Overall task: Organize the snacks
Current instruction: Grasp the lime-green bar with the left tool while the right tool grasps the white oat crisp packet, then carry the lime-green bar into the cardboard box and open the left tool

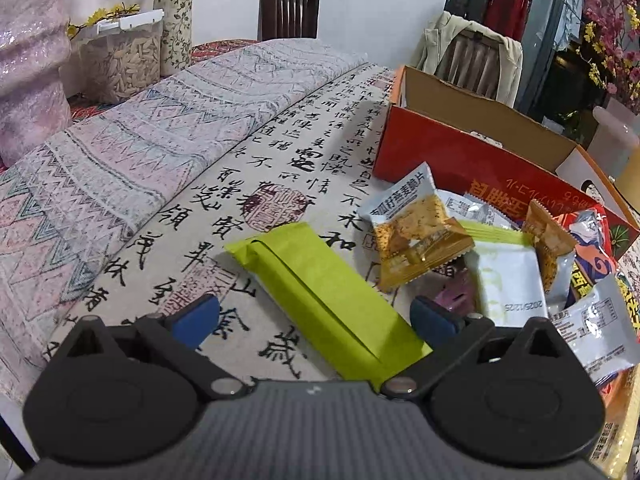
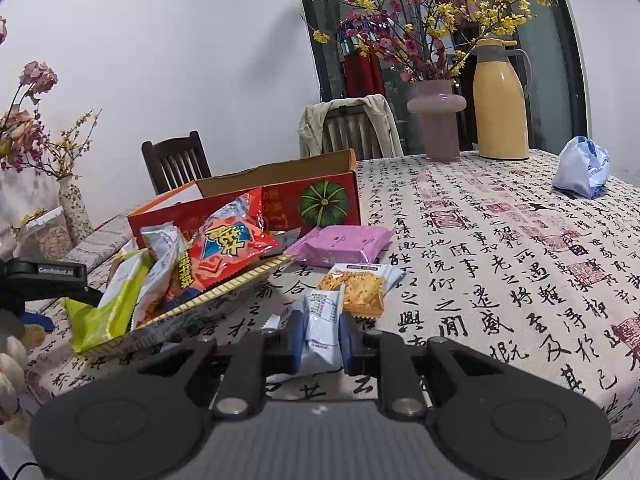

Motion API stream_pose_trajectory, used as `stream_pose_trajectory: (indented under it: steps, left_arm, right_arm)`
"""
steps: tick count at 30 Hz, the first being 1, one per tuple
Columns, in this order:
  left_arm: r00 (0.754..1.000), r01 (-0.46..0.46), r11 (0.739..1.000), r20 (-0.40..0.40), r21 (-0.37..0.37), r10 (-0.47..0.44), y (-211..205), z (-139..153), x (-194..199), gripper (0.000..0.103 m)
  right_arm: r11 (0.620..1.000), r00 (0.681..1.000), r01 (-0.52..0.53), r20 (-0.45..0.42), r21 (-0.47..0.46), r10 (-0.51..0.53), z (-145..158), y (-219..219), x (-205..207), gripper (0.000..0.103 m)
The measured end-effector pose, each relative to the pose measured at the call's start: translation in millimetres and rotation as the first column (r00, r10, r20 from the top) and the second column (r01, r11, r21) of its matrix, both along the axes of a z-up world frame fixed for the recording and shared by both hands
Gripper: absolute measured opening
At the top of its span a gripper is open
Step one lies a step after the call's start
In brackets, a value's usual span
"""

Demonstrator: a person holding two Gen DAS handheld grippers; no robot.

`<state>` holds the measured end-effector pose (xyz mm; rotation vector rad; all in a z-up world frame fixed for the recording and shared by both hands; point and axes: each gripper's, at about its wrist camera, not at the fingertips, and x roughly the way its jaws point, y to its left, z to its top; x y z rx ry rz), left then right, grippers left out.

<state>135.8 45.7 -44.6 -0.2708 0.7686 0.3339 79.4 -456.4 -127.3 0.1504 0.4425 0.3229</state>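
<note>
My left gripper [image 1: 316,320] is open, its blue pads either side of a lime-green snack packet [image 1: 324,292] that lies flat on the calligraphy tablecloth. To its right is a heap of snacks: an oat-crisp packet [image 1: 416,236], a white packet [image 1: 508,280] and a purple one [image 1: 456,292]. Behind them stands an open orange-red box [image 1: 460,160]. My right gripper [image 2: 320,340] is shut on a small white-and-blue packet [image 2: 320,320], held upright. Beyond it lie an oat-crisp packet [image 2: 360,288], a purple packet [image 2: 344,244] and a shallow tray [image 2: 224,290] piled with snacks, a red chips bag [image 2: 228,248] on top.
A yellow thermos [image 2: 500,100], a pink vase [image 2: 438,120] and a tied plastic bag [image 2: 584,168] stand at the table's far side. A seed container [image 1: 120,60] and a floral vase [image 1: 174,20] stand far left. Chairs [image 2: 176,160] ring the table.
</note>
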Motion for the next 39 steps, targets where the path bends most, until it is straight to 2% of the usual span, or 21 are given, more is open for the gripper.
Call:
stream_pose_trajectory:
  steps: [6,11,14,19,22,27,29,31,35,39]
  left_arm:
    - [0.999,-0.037,0.999,-0.039,0.015,0.038,-4,1,5,0.103]
    - [0.999,-0.009,1.000,-0.035,0.005,0.009,-9,3,-6,0.100]
    - [1.000,0.003,1.000,-0.022,0.003,-0.003,-11,5,-14,0.086]
    - [0.999,0.037,0.999,-0.001,-0.008,-0.037,-12,8,-21,0.054]
    - [0.999,0.050,0.999,0.014,0.003,-0.050,-12,8,-24,0.051]
    - [0.997,0.060,0.998,0.039,0.009,-0.061,-9,9,-28,0.040]
    - [0.997,0.066,0.998,0.046,0.015,-0.067,-8,10,-28,0.038]
    - [0.996,0.072,0.997,0.052,0.020,-0.073,-7,10,-29,0.037]
    - [0.994,0.081,0.997,0.071,0.017,-0.082,-4,12,-31,0.035]
    - [0.992,0.086,0.996,0.094,0.029,-0.088,-2,15,-33,0.034]
  right_arm:
    - [1.000,1.000,-0.004,-0.005,-0.004,0.004,-1,3,1,0.019]
    - [1.000,1.000,-0.004,-0.007,-0.002,0.004,-2,4,2,0.019]
    - [1.000,1.000,-0.005,-0.010,0.001,0.005,-2,4,3,0.019]
    - [1.000,1.000,-0.009,-0.015,-0.004,0.009,-3,5,3,0.024]
    - [1.000,0.999,-0.014,-0.032,-0.007,0.013,-5,6,5,0.028]
    - [1.000,0.999,-0.011,-0.046,-0.008,0.011,-6,9,10,0.036]
    - [1.000,0.998,-0.021,-0.053,-0.002,0.021,-6,9,12,0.036]
    - [0.999,0.998,-0.038,-0.054,0.001,0.038,-7,10,12,0.027]
    - [0.998,0.998,-0.048,-0.036,0.030,0.049,-4,6,7,0.021]
    - [0.998,0.999,-0.039,-0.005,0.046,0.039,3,2,1,0.020]
